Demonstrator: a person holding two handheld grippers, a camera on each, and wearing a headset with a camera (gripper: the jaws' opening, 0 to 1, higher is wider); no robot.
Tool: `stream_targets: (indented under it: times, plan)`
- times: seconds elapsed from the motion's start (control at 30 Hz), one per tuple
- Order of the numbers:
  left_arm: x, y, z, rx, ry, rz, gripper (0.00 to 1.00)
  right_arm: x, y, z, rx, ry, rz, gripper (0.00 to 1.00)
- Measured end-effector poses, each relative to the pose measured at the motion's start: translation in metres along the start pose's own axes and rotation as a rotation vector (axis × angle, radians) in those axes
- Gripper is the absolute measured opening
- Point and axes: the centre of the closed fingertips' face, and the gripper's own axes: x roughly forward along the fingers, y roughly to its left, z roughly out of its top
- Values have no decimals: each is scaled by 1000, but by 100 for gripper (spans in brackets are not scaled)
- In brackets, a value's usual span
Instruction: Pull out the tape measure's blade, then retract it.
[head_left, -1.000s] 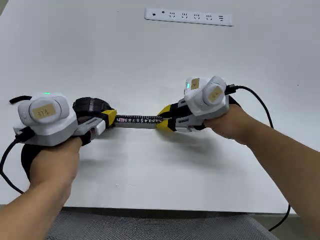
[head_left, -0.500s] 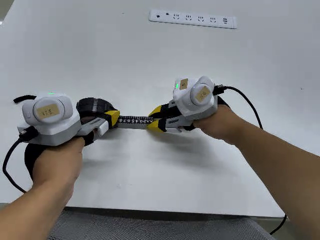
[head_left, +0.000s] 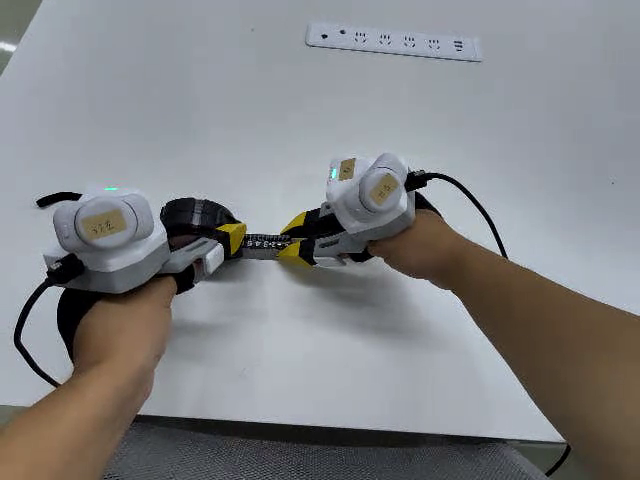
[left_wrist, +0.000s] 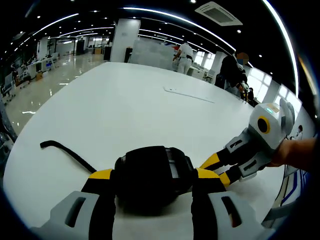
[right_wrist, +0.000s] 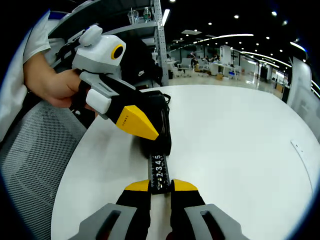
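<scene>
On the white table (head_left: 200, 110), the left gripper (left_wrist: 153, 176) is clamping the black tape measure (head_left: 190, 215) while the right gripper (right_wrist: 160, 187) is pinching its short exposed blade (right_wrist: 158, 169).

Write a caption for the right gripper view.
Right tongs pinch the numbered blade drawn from a black tape measure gripped by the left tongs on a white table.

I work at a wide white table (head_left: 300, 120) in what looks like a big open-plan office or lab hall. A power strip (head_left: 393, 41) lies on the tabletop. Long strip lights (left_wrist: 165, 17) and a ceiling air vent (left_wrist: 216, 12) run overhead. The floor (left_wrist: 45, 70) is glossy, people (left_wrist: 186, 50) stand beyond the table, and metal shelving (right_wrist: 159, 45) rises near rows of desks (right_wrist: 220, 67).
</scene>
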Motion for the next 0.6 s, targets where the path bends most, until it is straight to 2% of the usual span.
stream_targets:
  times: [0.6]
  plan:
    - [0, 1, 0, -9, -4, -3, 57, 25, 2, 20, 1, -25, 16, 11]
